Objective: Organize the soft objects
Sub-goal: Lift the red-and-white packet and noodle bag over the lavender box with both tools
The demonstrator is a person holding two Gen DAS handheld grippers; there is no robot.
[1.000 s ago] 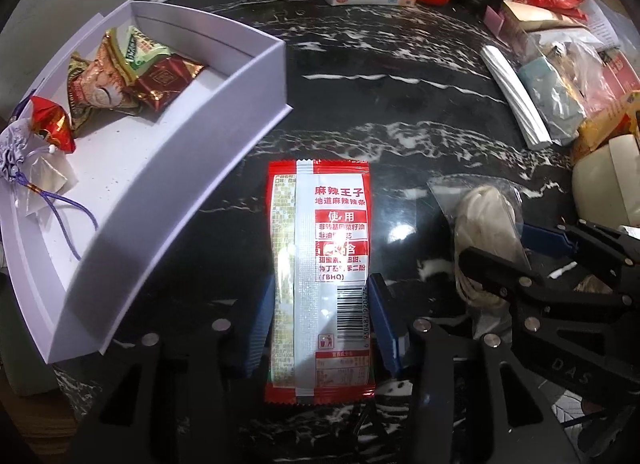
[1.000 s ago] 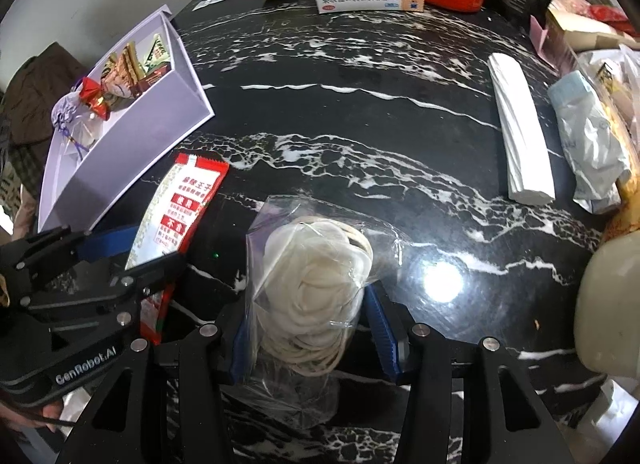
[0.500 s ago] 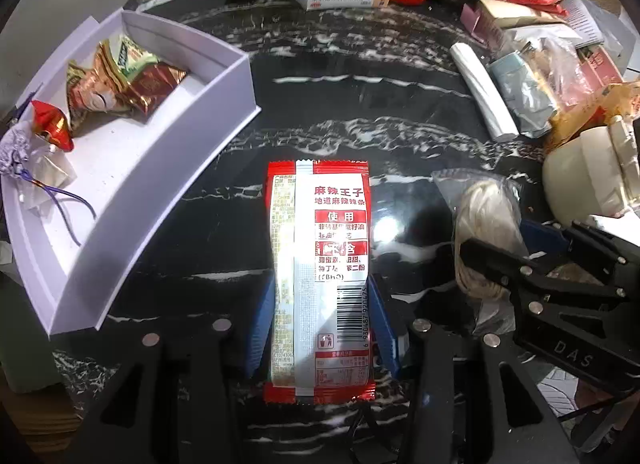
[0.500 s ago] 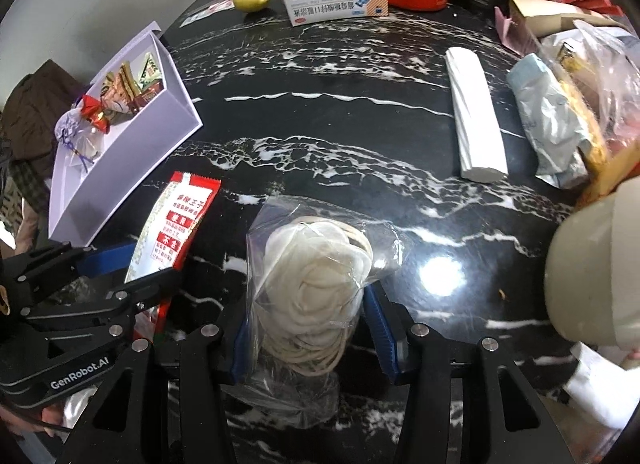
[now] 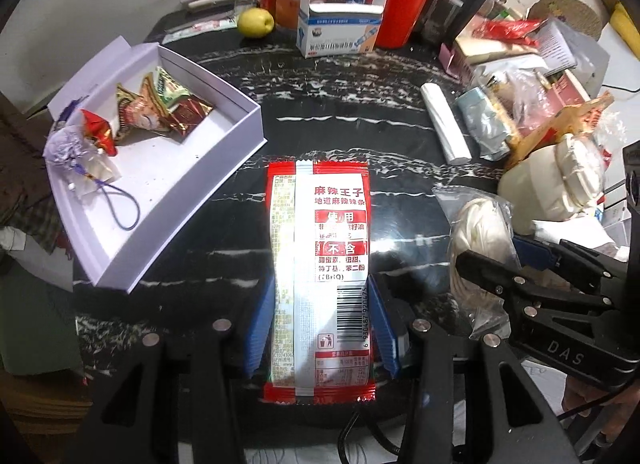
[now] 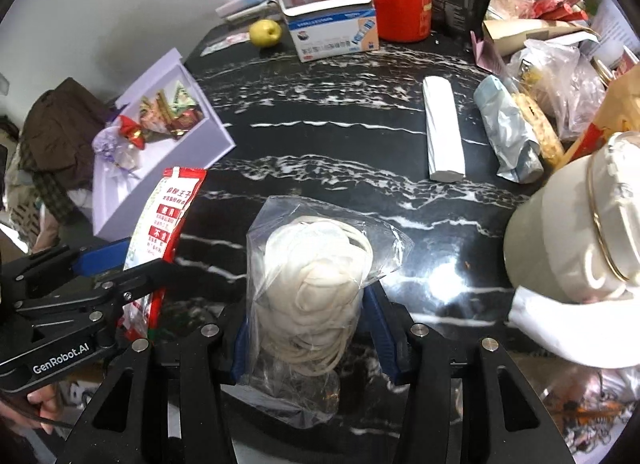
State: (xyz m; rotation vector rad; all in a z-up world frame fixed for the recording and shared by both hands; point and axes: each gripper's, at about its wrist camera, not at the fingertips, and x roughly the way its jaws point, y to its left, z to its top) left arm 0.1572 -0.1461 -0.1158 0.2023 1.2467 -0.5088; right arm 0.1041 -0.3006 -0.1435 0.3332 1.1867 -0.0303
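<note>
My left gripper (image 5: 320, 324) is shut on a red and white snack packet (image 5: 320, 260) and holds it above the black marble table (image 5: 360, 111). My right gripper (image 6: 308, 328) is shut on a clear bag of white rubber bands (image 6: 312, 288), also lifted off the table. The packet also shows in the right wrist view (image 6: 164, 219), and the bag in the left wrist view (image 5: 480, 240). A white open box (image 5: 224, 151) sits at the left with snack packets (image 5: 160, 107) and a purple tasselled charm (image 5: 76, 151) inside.
A white roll (image 6: 444, 135) and a pale blue pouch (image 6: 512, 135) lie at the right. A cream lidded pot (image 6: 576, 232) stands near right. A mask carton (image 5: 336, 31), red canister (image 5: 400, 7) and yellow fruit (image 5: 255, 21) line the back edge.
Both grippers have risen and pulled back from the table, each keeping its item. The box and the back clutter now look farther away.
</note>
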